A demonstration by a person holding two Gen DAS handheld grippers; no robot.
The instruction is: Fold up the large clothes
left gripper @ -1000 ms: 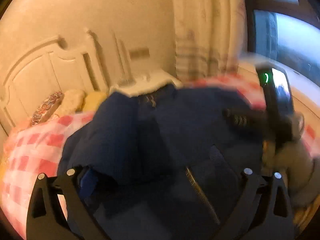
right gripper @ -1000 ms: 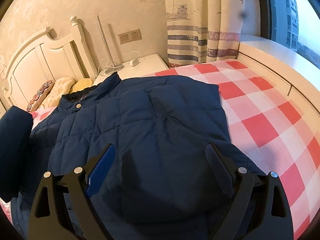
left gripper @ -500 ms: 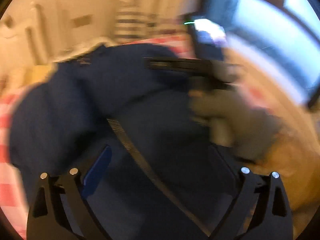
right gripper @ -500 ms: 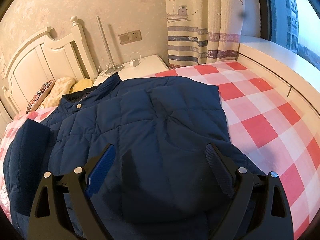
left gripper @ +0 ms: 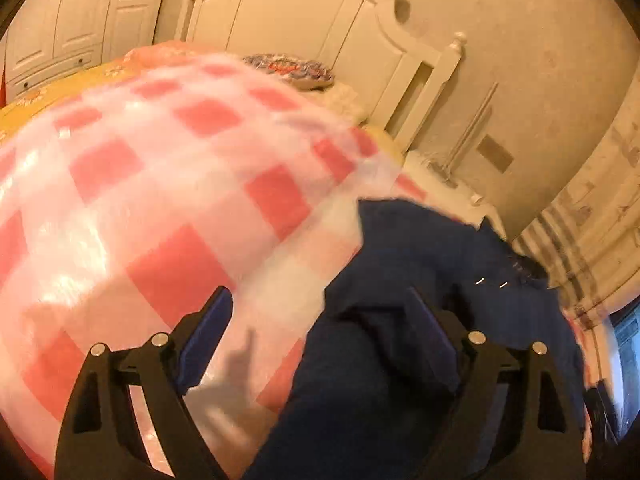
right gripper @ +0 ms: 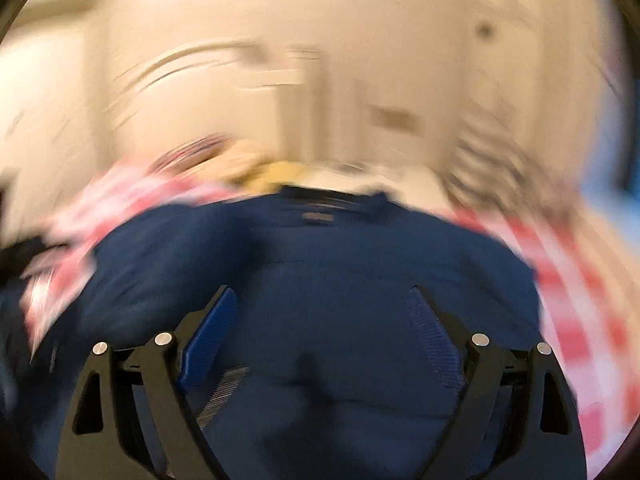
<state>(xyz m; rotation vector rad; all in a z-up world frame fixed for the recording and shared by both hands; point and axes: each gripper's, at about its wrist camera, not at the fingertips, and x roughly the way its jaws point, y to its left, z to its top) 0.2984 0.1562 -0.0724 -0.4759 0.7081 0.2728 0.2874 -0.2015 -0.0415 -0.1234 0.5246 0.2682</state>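
A navy quilted jacket (left gripper: 420,248) lies on the bed's red-and-white checked sheet (left gripper: 160,200). My left gripper (left gripper: 320,320) hovers over the jacket's left edge. Its jaws are closing, with only the jacket's edge and bare sheet under the gap, and neither pad presses on anything. In the right wrist view, which is heavily blurred, the jacket (right gripper: 320,248) spreads flat with its collar at the far end. My right gripper (right gripper: 320,312) stands open above the jacket's near part, holding nothing.
A white headboard (left gripper: 320,20) and a patterned pillow (left gripper: 288,68) stand at the bed's far end. White wardrobe doors (left gripper: 60,20) are at the upper left, a striped curtain (left gripper: 592,220) at the right. Checked sheet (right gripper: 580,300) shows right of the jacket.
The left view has swung off the jacket and the other gripper onto the sheet at the jacket's left edge. The right view has shifted and rolled, and is now blurred.
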